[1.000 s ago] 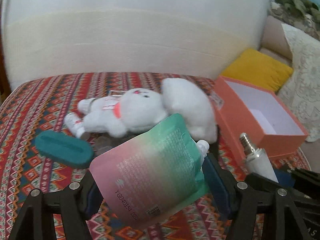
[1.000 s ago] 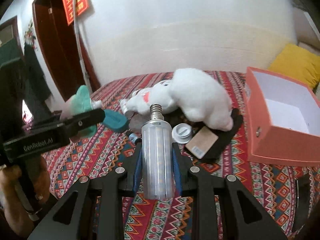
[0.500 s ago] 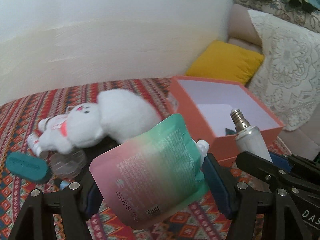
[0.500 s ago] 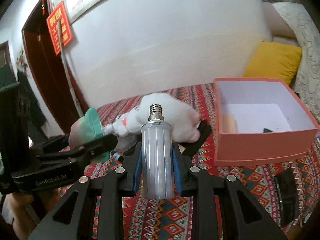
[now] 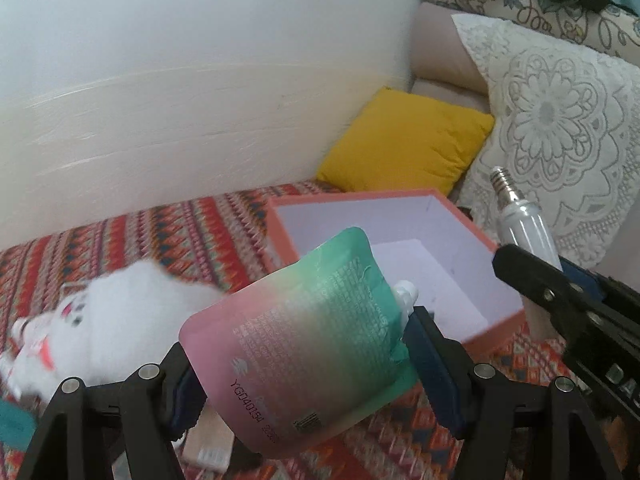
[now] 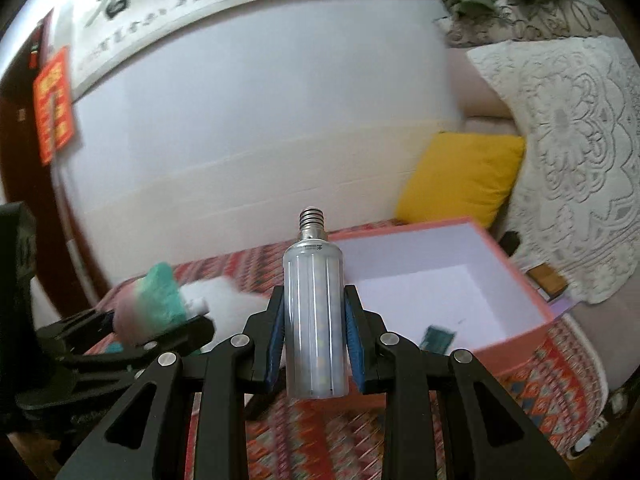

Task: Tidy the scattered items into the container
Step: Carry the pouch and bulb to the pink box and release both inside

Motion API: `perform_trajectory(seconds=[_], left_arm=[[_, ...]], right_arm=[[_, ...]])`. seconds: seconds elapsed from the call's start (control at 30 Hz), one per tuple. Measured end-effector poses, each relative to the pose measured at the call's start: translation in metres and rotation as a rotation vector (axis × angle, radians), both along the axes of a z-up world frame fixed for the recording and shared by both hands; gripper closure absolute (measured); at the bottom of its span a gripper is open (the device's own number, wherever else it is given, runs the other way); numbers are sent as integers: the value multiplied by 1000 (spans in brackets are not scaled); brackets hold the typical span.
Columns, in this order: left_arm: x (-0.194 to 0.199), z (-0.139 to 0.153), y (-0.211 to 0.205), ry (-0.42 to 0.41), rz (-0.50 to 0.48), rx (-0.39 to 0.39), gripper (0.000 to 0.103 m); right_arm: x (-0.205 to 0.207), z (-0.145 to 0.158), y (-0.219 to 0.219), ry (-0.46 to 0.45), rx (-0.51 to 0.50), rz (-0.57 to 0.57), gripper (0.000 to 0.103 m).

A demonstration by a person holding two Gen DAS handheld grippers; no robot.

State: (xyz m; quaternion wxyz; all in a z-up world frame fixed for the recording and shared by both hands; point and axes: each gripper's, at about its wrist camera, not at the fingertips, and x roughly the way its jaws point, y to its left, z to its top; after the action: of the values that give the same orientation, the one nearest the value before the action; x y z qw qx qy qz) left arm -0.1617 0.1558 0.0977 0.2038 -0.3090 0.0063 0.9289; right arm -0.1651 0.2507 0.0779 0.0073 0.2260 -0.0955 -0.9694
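My left gripper [image 5: 304,364] is shut on a pink-and-green spout pouch [image 5: 304,360] and holds it in the air just in front of the open orange box [image 5: 496,326]. My right gripper [image 6: 314,332] is shut on a white LED corn bulb [image 6: 314,320], screw base pointing up, held above the near left side of the box [image 6: 516,344]. The bulb also shows in the left wrist view [image 5: 524,228] at the right. The pouch shows in the right wrist view [image 6: 154,304] at the left. A small green packet [image 6: 438,338] lies inside the box.
A white plush rabbit [image 5: 120,320] lies on the patterned blanket [image 5: 192,232] left of the box. A tan card [image 5: 208,444] and a teal item [image 5: 14,424] lie near it. A yellow cushion [image 5: 408,140] and a lace pillow [image 5: 560,128] sit behind the box.
Both grippers have swung right and up with their loads, from over the plush rabbit to the orange box, which now sits right in front of them.
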Motion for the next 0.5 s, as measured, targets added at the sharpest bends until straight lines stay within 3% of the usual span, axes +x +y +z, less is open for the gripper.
perform_trajectory(seconds=[0.17, 0.37, 0.43, 0.47, 0.5], left_arm=[[-54, -20, 36, -67, -41, -19, 28], [-106, -67, 81, -207, -131, -28, 27], [-111, -77, 86, -232, -139, -28, 26], [-111, -79, 86, -236, -140, -29, 26], [-108, -77, 83, -228, -137, -28, 26]], right_arm=[[-64, -3, 28, -49, -3, -97, 74], [-124, -48, 67, -178, -66, -143, 73], [-132, -60, 77, -222, -77, -178, 45], [-131, -62, 82, -215, -85, -194, 21], [-129, -62, 86, -207, -93, -207, 18]])
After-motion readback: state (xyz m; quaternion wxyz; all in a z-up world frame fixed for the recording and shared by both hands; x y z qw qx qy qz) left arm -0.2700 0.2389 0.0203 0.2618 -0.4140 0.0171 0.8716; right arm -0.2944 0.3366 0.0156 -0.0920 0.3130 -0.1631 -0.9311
